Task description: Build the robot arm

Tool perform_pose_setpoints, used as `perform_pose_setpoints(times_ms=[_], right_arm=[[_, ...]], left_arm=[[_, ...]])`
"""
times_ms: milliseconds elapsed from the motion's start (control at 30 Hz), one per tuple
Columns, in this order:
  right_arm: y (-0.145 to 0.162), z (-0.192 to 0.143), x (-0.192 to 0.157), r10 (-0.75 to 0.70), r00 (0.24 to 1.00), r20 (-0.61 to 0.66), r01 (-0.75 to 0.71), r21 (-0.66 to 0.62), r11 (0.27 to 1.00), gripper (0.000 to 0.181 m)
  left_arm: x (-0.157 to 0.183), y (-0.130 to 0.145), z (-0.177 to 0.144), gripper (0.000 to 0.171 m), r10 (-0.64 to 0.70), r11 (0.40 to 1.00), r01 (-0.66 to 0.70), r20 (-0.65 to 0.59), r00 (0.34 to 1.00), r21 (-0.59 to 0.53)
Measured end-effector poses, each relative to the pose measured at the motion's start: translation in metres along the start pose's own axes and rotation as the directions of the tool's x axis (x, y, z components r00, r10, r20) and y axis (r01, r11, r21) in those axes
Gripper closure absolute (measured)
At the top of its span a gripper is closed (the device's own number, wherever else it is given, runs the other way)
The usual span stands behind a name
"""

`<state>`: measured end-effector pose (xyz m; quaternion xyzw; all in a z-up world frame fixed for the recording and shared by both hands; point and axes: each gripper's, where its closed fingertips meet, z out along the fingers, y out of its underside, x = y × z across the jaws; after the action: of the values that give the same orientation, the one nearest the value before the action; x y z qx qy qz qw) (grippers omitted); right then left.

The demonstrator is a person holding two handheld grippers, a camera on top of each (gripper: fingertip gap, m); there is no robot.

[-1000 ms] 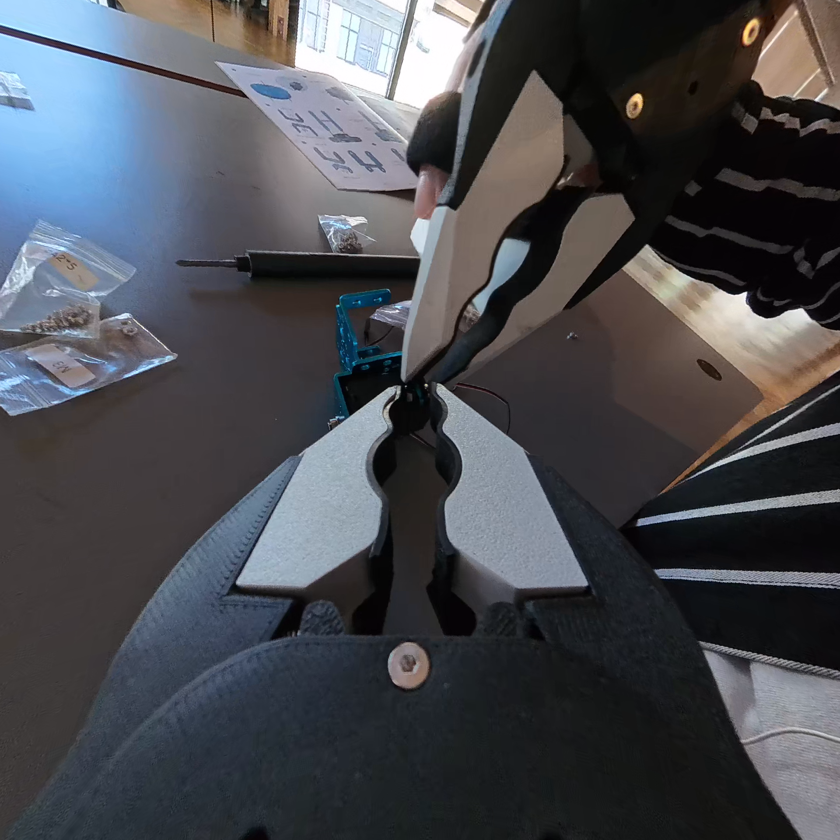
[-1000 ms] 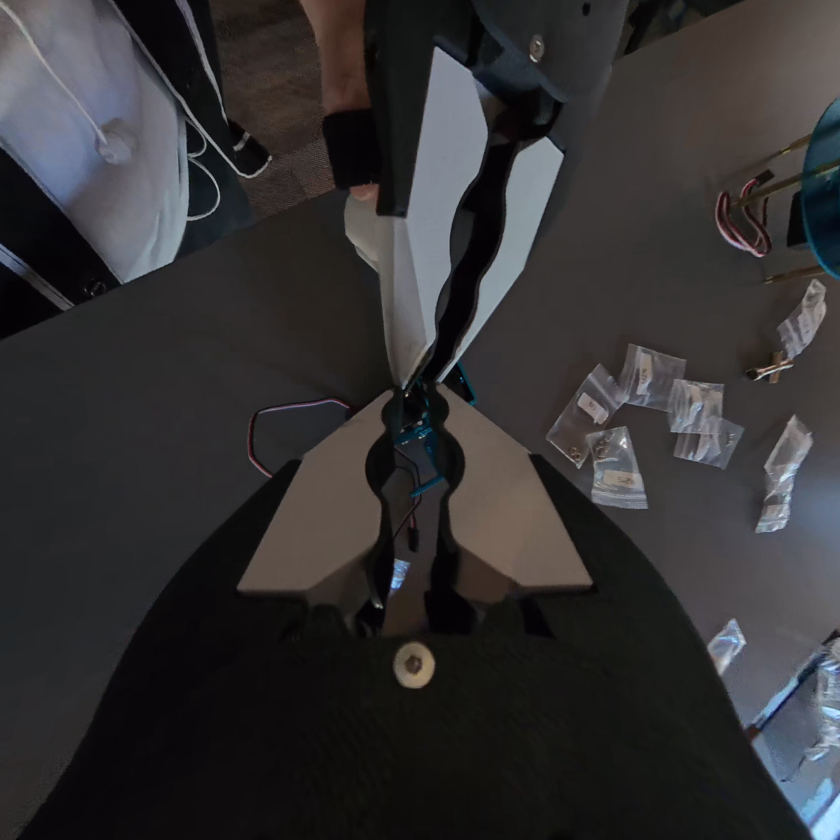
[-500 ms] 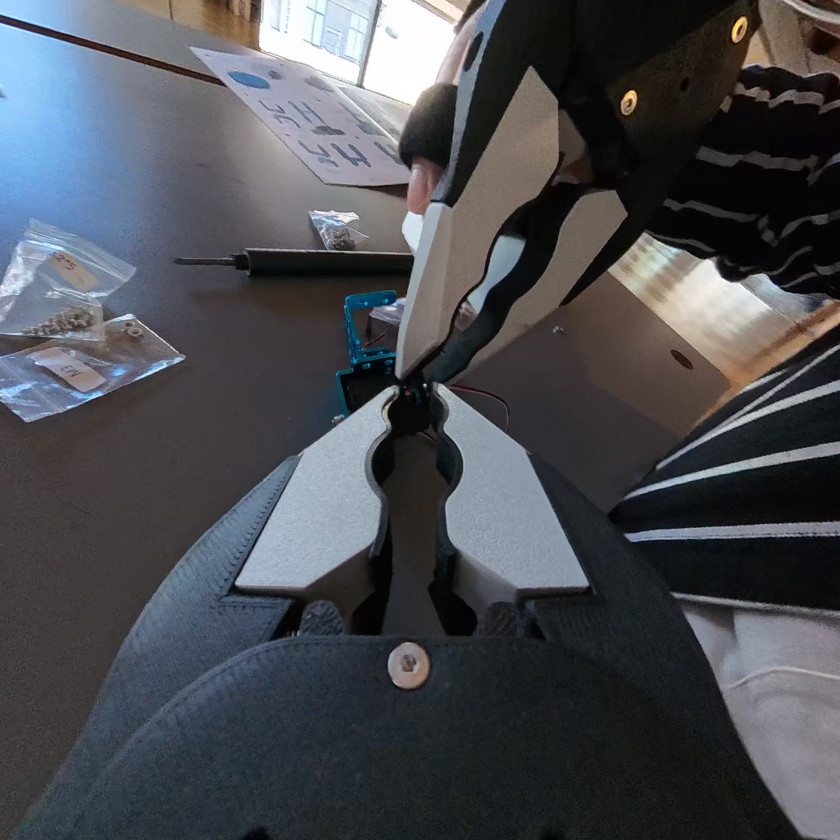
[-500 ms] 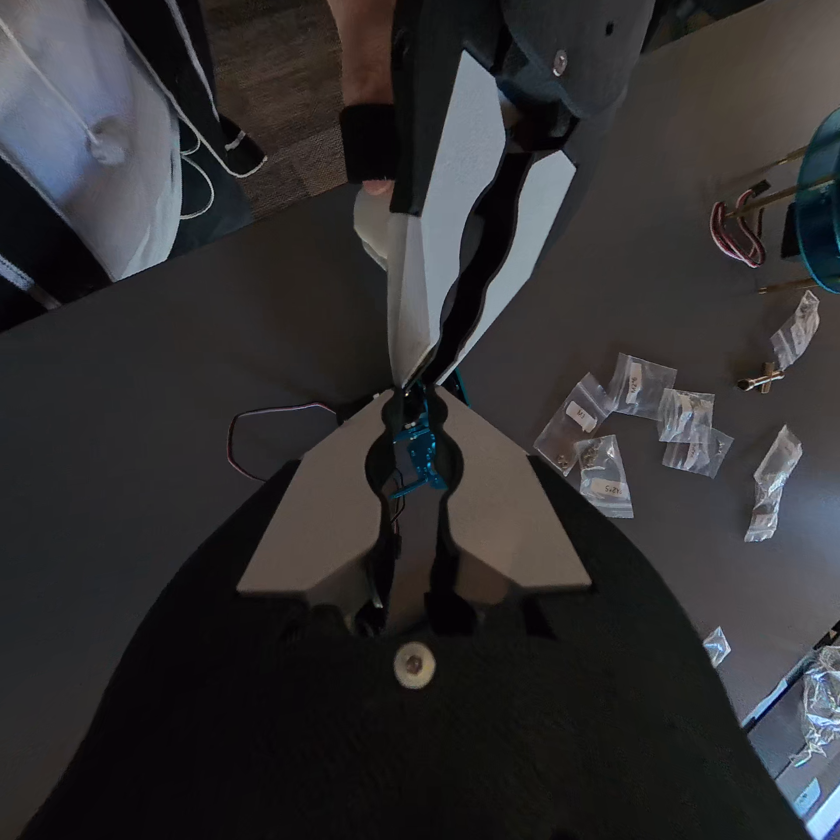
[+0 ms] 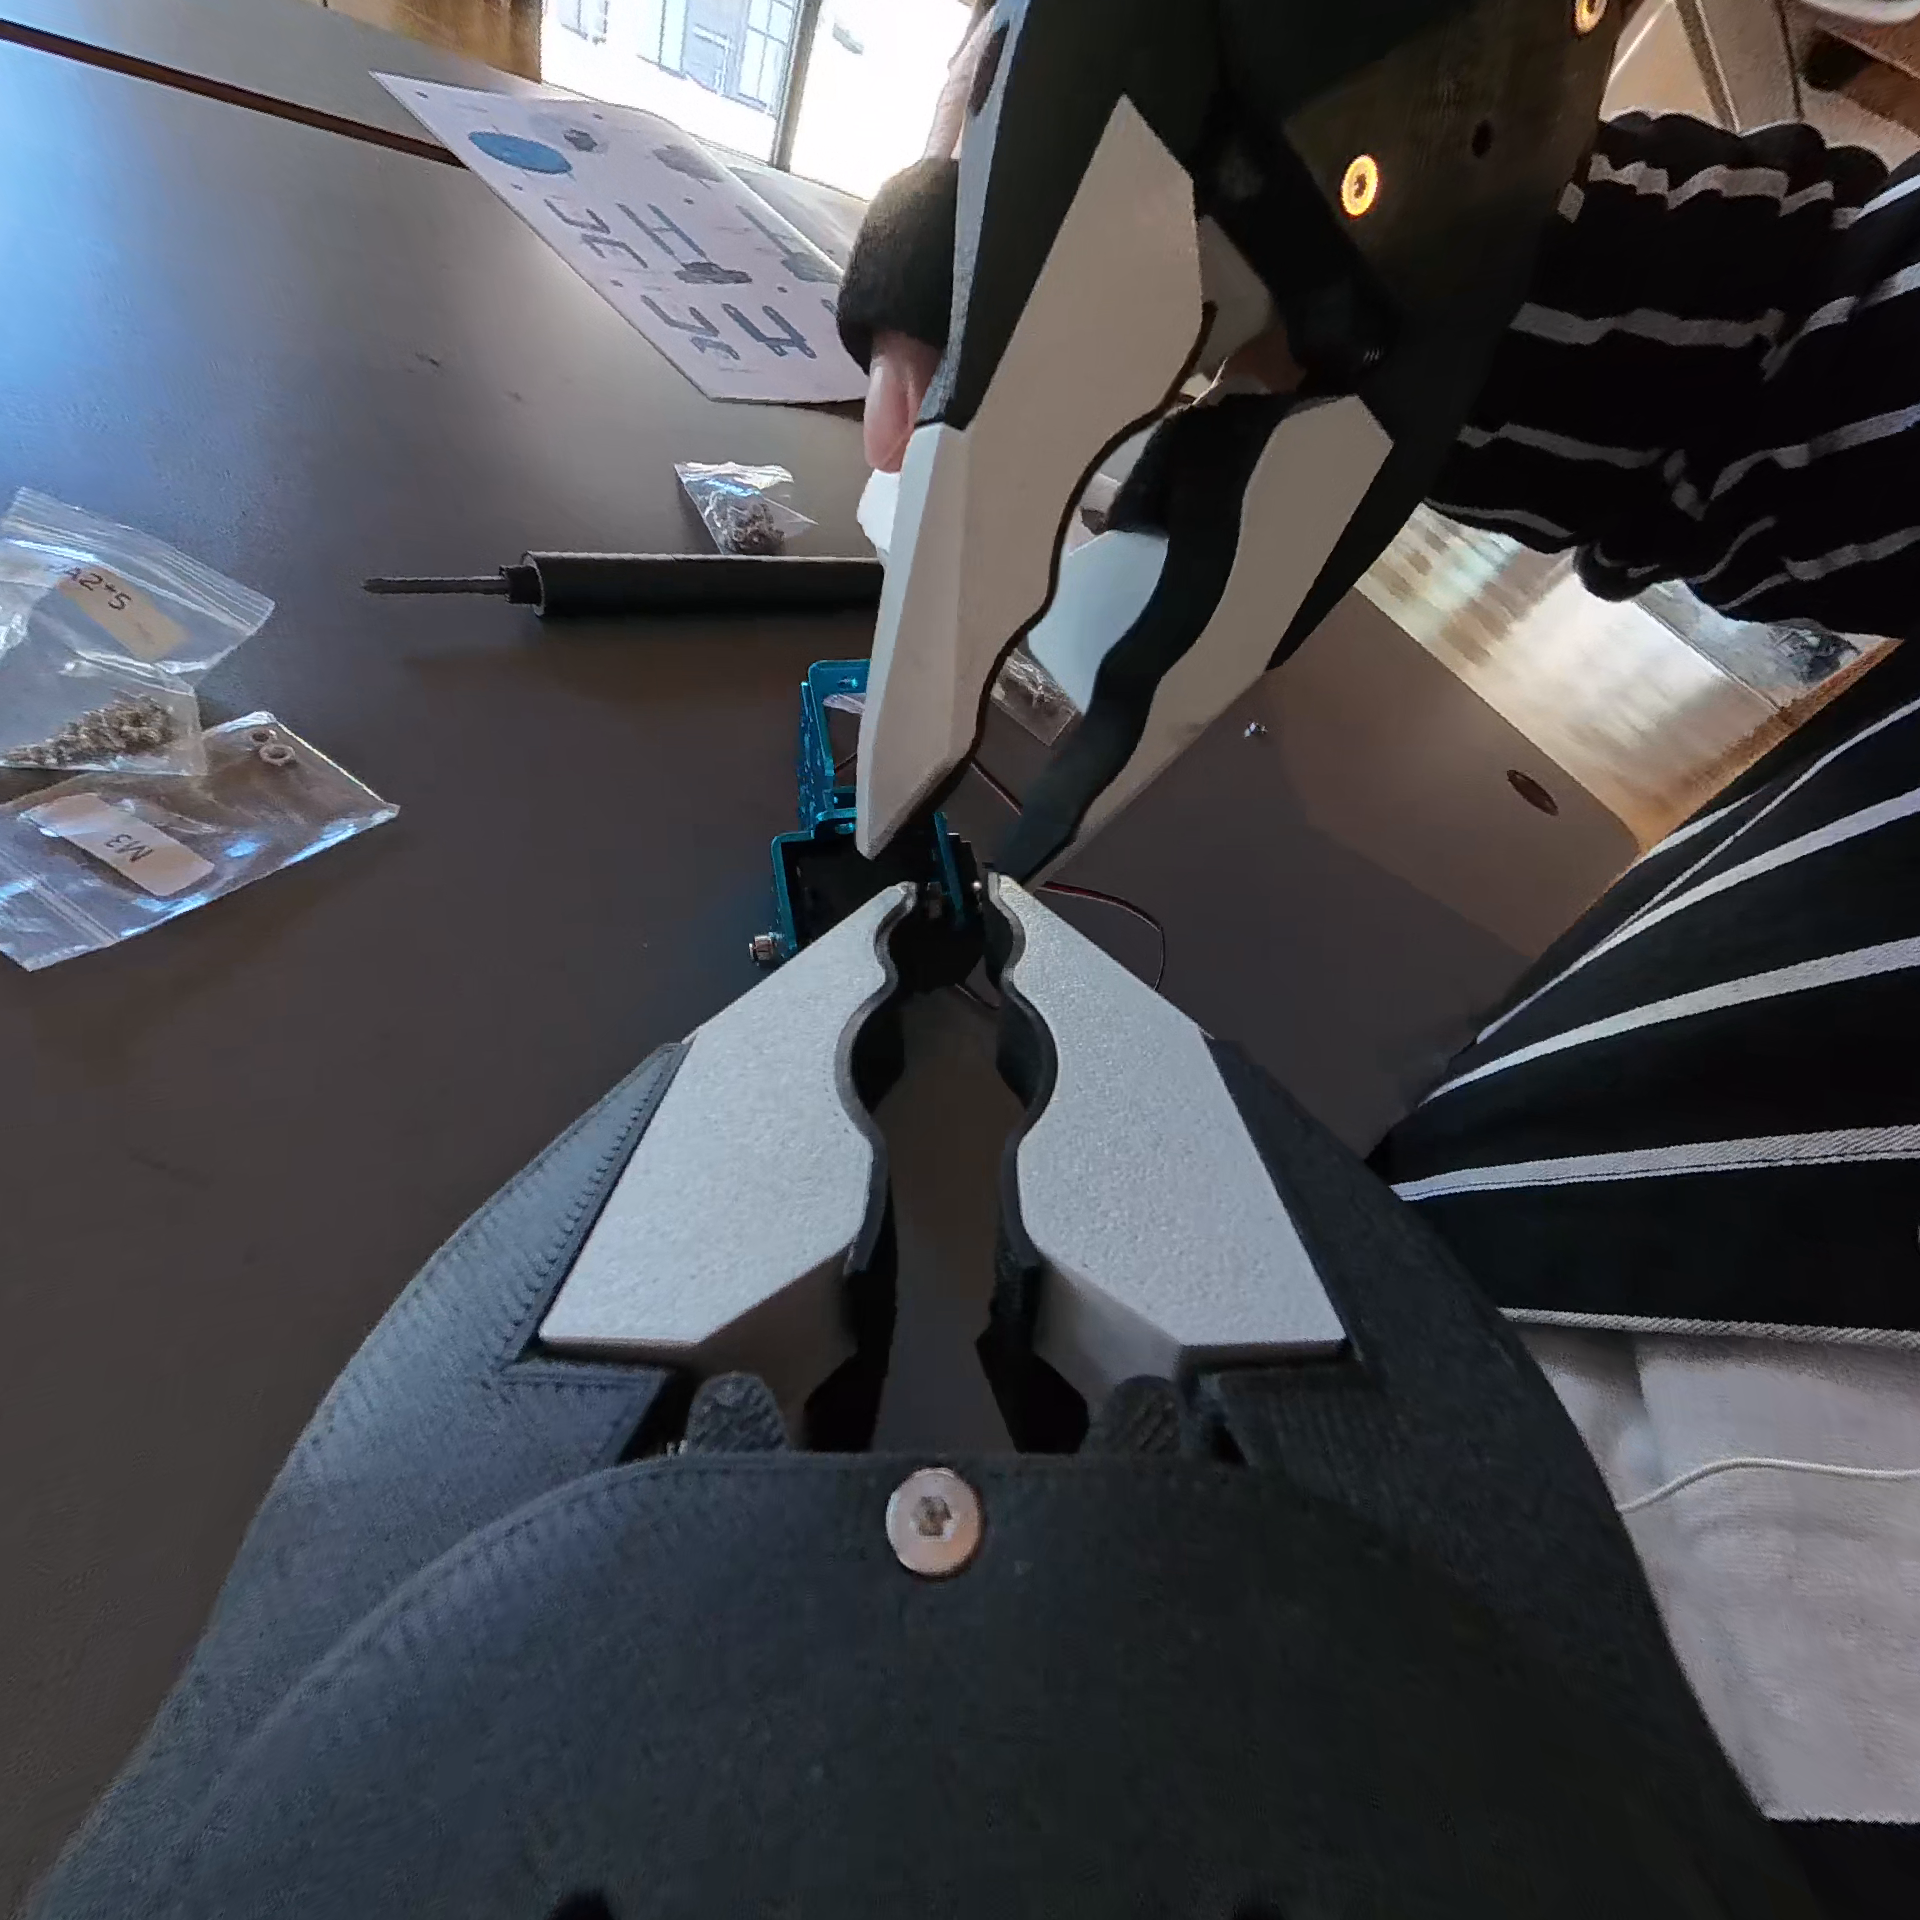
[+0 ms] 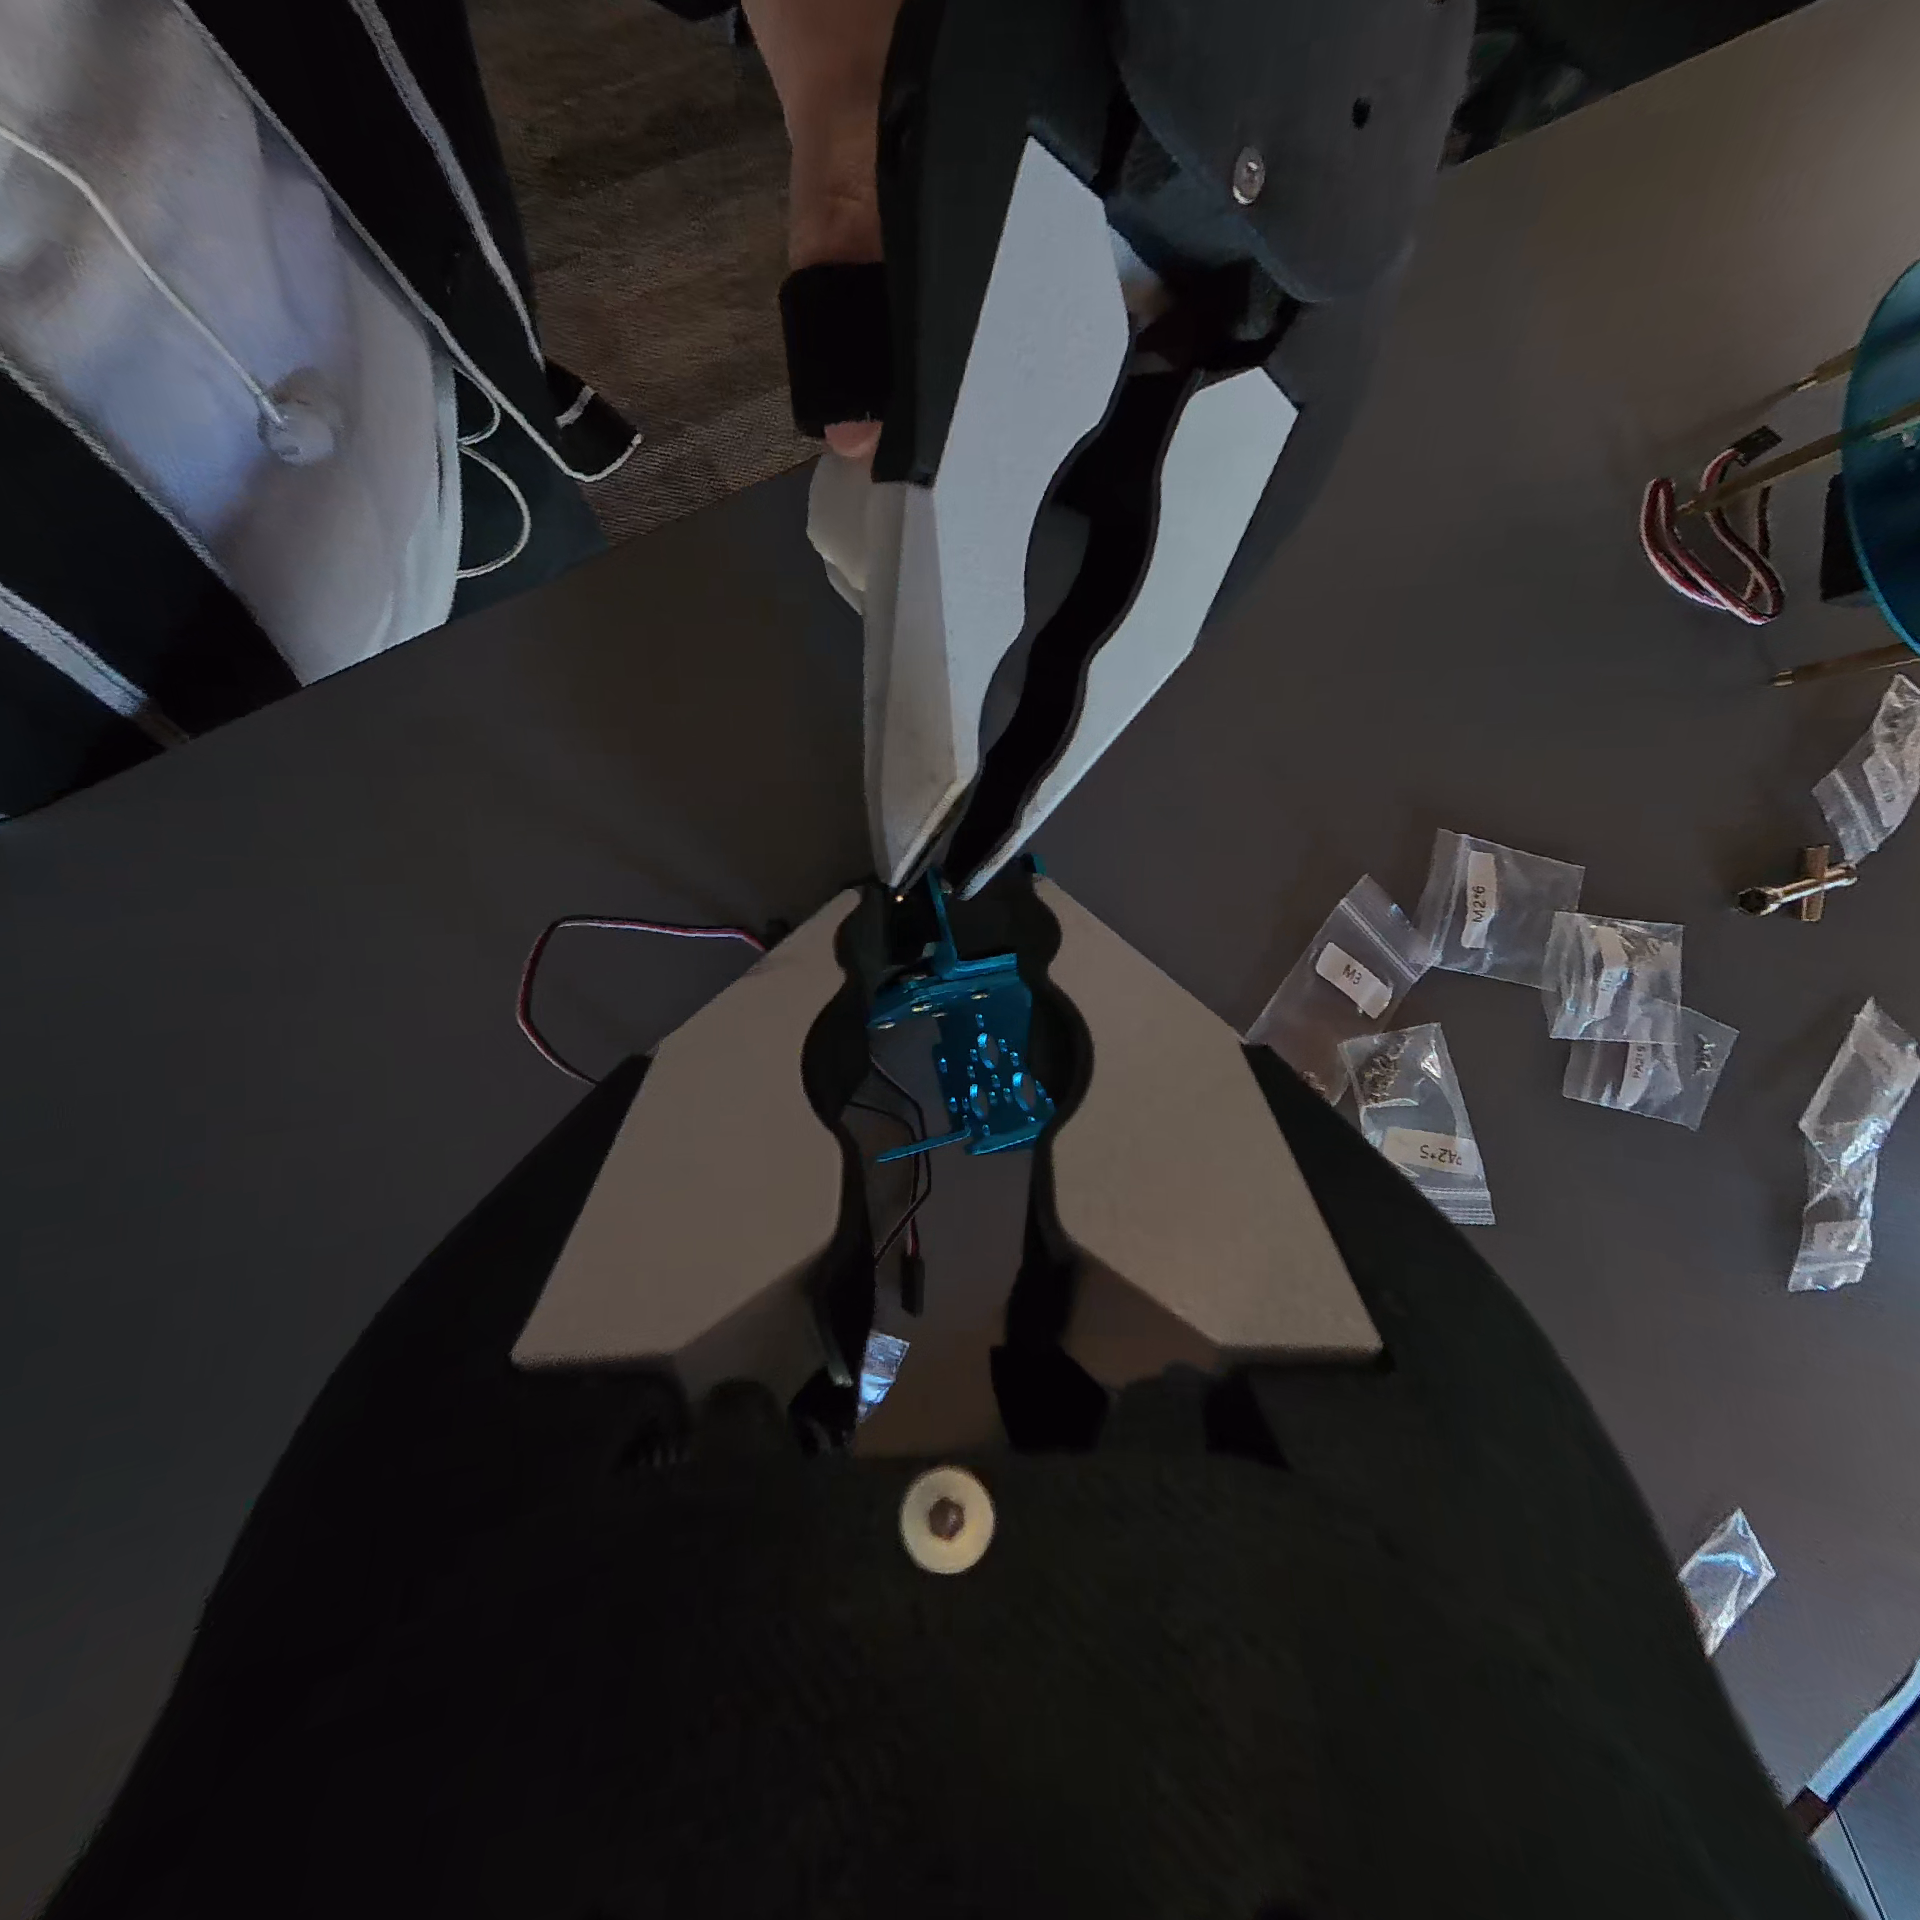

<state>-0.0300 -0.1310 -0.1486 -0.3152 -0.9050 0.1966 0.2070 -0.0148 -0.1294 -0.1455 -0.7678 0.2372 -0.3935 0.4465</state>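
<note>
A blue metal bracket (image 5: 821, 758) with a black servo in it rests on the dark table (image 5: 416, 1039), and thin wires (image 6: 623, 935) trail from it. My left gripper (image 5: 948, 899) is shut on the servo end of the bracket. It also shows in the right wrist view (image 6: 930, 883), coming down from the top. My right gripper (image 6: 951, 899) is open, its fingertips astride the blue bracket (image 6: 982, 1060), which lies between the fingers. In the left wrist view the right gripper (image 5: 948, 857) comes down from above with its jaws parted over the same piece.
A black screwdriver (image 5: 686, 582), clear bags of screws (image 5: 156, 831) and a printed sheet (image 5: 665, 229) lie to the left. In the right wrist view, several small bags (image 6: 1434, 1112), a cross wrench (image 6: 1808, 894), a wire coil (image 6: 1704, 551) and a blue disc (image 6: 1891, 457) lie to the right. A striped sleeve (image 5: 1714, 364) is close by. My two grippers' fingertips are within a few centimetres of each other. From either gripper's tips it is about 15 cm to the black screwdriver (image 5: 686, 582).
My right gripper's jaws have opened wider around the blue bracket. The left gripper stays shut on the piece. Both views have shifted slightly.
</note>
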Motion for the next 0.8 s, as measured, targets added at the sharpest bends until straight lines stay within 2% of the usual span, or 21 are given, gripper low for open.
perform_pose_setpoints(times_ms=[300,567,800], right_arm=[[0.0026,-0.0056,-0.0068,-0.062,0.994,0.086,0.062,0.006,0.998,0.154],[-0.0011,-0.0064,-0.0066,-0.188,0.970,0.153,0.188,0.018,0.982,0.167],[-0.0027,-0.0015,-0.0066,-0.207,0.950,0.235,0.207,0.028,0.978,0.167]], left_arm=[[0.0006,-0.0009,0.0024,0.163,0.000,1.000,0.000,0.006,1.000,0.006],[0.0006,-0.0004,0.0013,0.163,-0.005,1.000,0.004,0.037,0.999,0.019],[0.0001,-0.0003,0.0006,0.164,-0.005,0.999,0.001,0.085,0.996,0.042]])
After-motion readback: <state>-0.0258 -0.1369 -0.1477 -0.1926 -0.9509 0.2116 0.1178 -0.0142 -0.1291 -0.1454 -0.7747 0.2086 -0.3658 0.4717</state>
